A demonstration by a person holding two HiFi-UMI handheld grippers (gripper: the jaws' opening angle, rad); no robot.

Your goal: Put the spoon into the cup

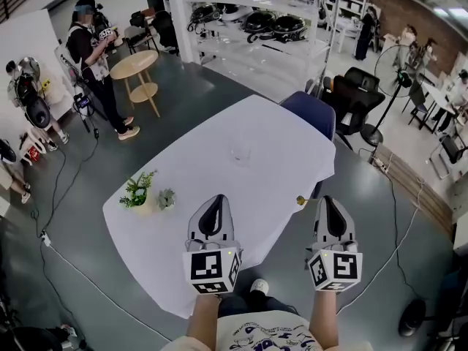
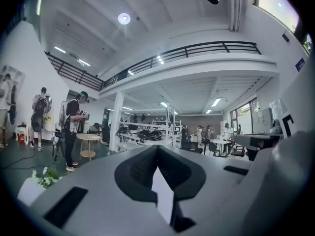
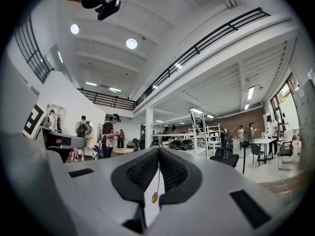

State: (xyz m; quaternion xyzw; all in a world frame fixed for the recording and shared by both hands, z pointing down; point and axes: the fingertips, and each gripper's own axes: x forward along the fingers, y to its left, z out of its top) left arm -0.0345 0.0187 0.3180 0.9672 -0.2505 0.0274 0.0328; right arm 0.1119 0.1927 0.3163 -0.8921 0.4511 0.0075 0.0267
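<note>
Spoon [image 1: 300, 200], small and gold, lies at the white table's [image 1: 278, 134] near edge, just ahead of the right gripper [image 1: 330, 200], whose jaws are pressed together on nothing, so I think they must open first. The clear cup [image 1: 240, 154] stands farther in, top up to take it. The left gripper [image 1: 214, 199] is closed and empty too

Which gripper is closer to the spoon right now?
Right. The right gripper is just to the right of the spoon, which lies at the table's right edge. The left gripper is over the table, farther off on the spoon's left.
</note>
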